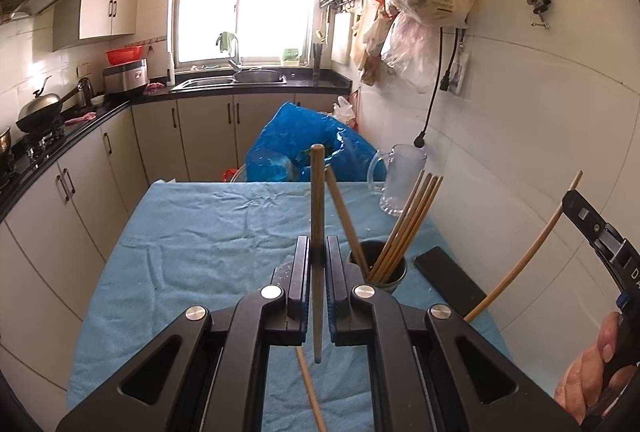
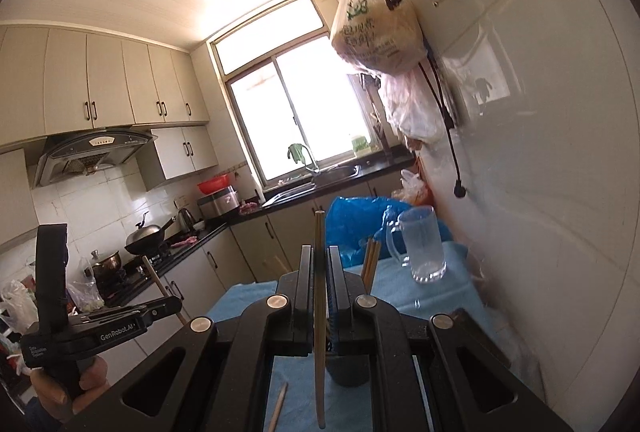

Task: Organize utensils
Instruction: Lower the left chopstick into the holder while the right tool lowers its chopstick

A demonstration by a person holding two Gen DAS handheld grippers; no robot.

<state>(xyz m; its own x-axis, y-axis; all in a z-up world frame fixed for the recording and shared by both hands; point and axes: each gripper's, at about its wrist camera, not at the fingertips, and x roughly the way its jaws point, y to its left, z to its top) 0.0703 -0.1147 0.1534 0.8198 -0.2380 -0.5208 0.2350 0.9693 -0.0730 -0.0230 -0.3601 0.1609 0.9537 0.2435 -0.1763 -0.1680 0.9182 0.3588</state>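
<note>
Left wrist view. Item one: left gripper [image 1: 318, 264], jaws clamped on a single wooden chopstick [image 1: 317, 232] held upright, its top above the jaws and its lower end hanging below them. Item two: dark green cup [image 1: 394, 272] on the table just right of the jaws, holding several chopsticks [image 1: 408, 224] that lean to the right, plus one leaning left toward the held stick. Item three: one loose chopstick [image 1: 310, 392] lying on the blue cloth [image 1: 180, 252] beneath the gripper. Item four: flat black slab [image 1: 448, 280] on the cloth to the right of the cup. Item five: clear glass mug [image 1: 400, 180] at the far right corner of the table, near the tiled wall. Item six: blue plastic bag [image 1: 288, 144] beyond the far edge of the table. Item seven: right gripper [image 1: 576, 204] at the right margin, a hand [image 1: 592, 372] on its grip, closed on a long chopstick [image 1: 520, 256] that appears bowed by the lens.

Right wrist view. Right gripper [image 2: 320, 272] pinches its chopstick [image 2: 319, 312] upright between closed jaws. Green cup [image 2: 348, 372] sits directly behind and below the jaws, largely hidden; tips of its chopsticks [image 2: 371, 260] show above. Glass mug [image 2: 420, 248] stands to the right. Another loose chopstick [image 2: 278, 408] lies on the cloth. Left gripper [image 2: 176, 302] at lower left, hand [image 2: 72, 388] around the handle.
</note>
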